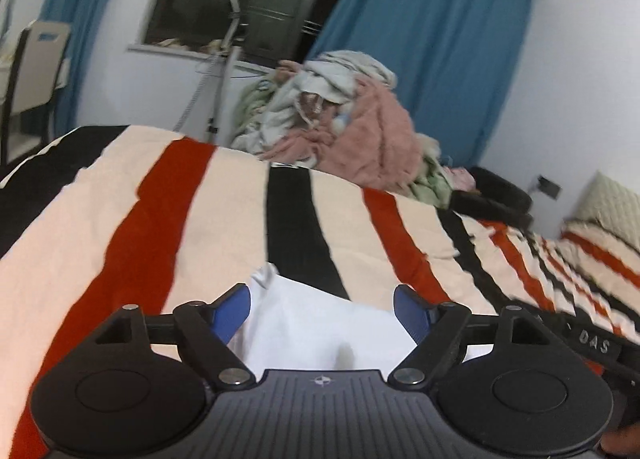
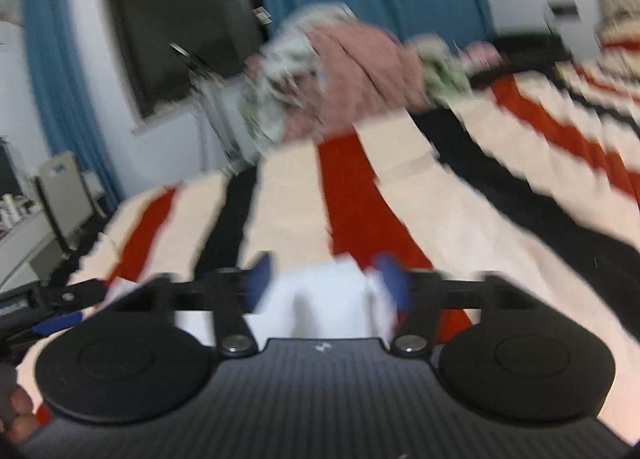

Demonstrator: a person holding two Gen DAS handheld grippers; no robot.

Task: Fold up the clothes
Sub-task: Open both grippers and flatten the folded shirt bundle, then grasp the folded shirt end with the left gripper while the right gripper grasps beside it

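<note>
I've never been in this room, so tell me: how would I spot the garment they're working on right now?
Find the bed with the striped blanket in cream, red and black. At its near edge, in front of the left gripper, lies a plain white garment. It is the only white piece, apart from the heap of clothes at the far side.

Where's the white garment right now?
The white garment lies on the striped bedspread, low and central in both wrist views, between the open fingers of the left gripper and right gripper.
</note>
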